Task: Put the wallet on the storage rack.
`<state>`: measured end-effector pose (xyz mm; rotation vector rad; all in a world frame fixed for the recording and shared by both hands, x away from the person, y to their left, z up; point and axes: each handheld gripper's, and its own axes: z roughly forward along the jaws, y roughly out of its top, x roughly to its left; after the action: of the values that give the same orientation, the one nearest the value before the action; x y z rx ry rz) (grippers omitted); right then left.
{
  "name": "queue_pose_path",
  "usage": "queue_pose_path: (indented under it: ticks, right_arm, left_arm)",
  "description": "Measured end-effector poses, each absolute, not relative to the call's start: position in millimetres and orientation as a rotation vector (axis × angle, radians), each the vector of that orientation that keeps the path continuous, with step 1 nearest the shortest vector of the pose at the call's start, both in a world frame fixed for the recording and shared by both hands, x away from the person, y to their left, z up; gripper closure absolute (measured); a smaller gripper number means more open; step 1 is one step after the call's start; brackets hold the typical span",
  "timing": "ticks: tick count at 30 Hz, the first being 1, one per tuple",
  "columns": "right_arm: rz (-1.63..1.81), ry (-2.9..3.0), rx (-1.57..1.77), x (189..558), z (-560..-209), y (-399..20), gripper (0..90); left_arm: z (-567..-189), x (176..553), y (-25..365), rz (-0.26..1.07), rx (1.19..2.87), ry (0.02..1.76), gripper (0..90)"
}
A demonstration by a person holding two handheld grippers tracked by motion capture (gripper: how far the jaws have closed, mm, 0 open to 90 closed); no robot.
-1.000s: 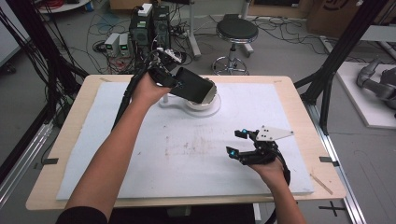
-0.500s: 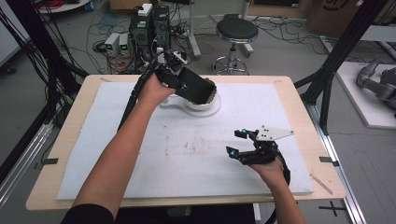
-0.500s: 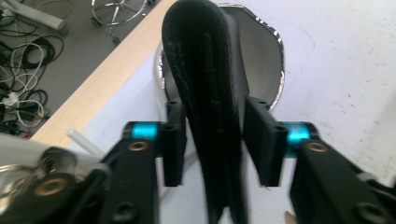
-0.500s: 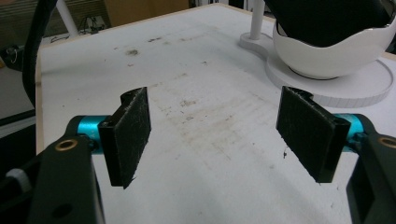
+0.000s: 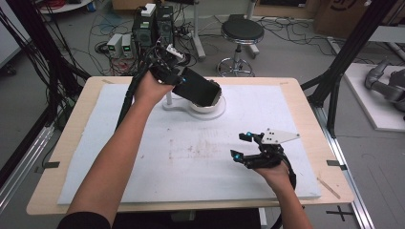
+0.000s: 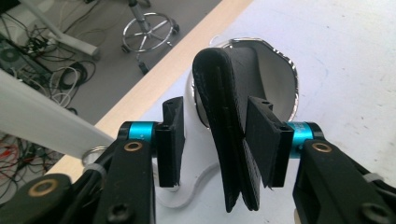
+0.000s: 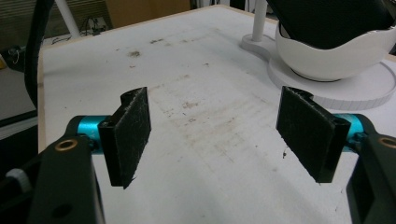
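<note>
A black folded wallet (image 5: 198, 88) leans with its far end in a white bowl (image 5: 212, 104) on a white stand at the back of the mat. My left gripper (image 5: 179, 81) is at the wallet's near end. In the left gripper view the wallet (image 6: 229, 116) stands between the pads: the right pad (image 6: 261, 135) lies against it, the left pad (image 6: 170, 135) is a gap away. These jaws let go and have just closed a little again. My right gripper (image 5: 240, 145) rests open on the mat at the front right, with nothing between its pads (image 7: 130, 135).
A white foam mat (image 5: 191, 162) covers the wooden table (image 5: 305, 102). The bowl's ring base and thin post (image 5: 168, 98) stand beside the left hand. Behind the table are a stool (image 5: 241, 33) and floor cables. Black frame posts (image 5: 334, 81) rise at the right.
The left hand has shifted slightly at the wallet's near end while the wallet stays propped in the bowl. The right hand and its gripper have not moved.
</note>
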<state>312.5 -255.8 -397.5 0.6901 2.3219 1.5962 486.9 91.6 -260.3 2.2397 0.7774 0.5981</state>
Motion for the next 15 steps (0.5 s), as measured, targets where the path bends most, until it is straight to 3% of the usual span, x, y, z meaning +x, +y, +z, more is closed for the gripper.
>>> queue_pose_path:
  ticks: [5, 15]
  right_arm:
    - [1.596, 2.324, 0.689, 313, -398, -255, 26.7]
    - [1.605, 2.323, 0.687, 315, -398, -256, 26.7]
  left_arm:
    - [-265, 490, 86, 0.670, 2.257, 0.795, 66.7]
    - [-272, 497, 85, 0.740, 2.260, 0.822, 68.1]
